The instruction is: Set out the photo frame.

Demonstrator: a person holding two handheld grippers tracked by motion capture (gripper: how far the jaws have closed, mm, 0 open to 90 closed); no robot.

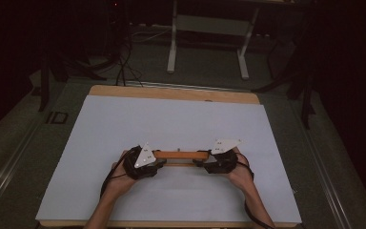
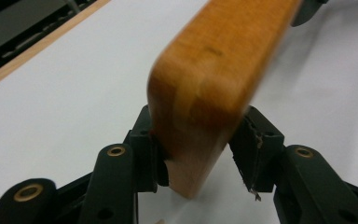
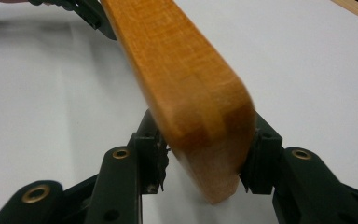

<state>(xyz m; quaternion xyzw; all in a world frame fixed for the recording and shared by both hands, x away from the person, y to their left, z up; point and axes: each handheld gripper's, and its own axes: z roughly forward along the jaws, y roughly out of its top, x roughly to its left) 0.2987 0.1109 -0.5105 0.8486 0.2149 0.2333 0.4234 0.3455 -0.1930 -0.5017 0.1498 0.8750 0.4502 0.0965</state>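
Observation:
A long orange-brown wooden bar (image 1: 181, 155) lies crosswise over the white table sheet, near the front. My left gripper (image 1: 159, 161) has its jaws around the bar's left end, and my right gripper (image 1: 198, 162) has its jaws around the right end. In the left gripper view the bar (image 2: 214, 70) stands on edge between the black pads of the gripper (image 2: 198, 149), which press on its sides. In the right gripper view the other end of the bar (image 3: 182, 84) sits tilted in the gripper (image 3: 205, 156), with a pad against each side. The bar's lower edge is close to the sheet.
The white sheet (image 1: 171, 119) covers a wooden tabletop whose edge (image 1: 171, 93) shows at the back. Beyond it, on the dark floor, stand a white metal frame (image 1: 209, 43) and cables (image 1: 124, 67).

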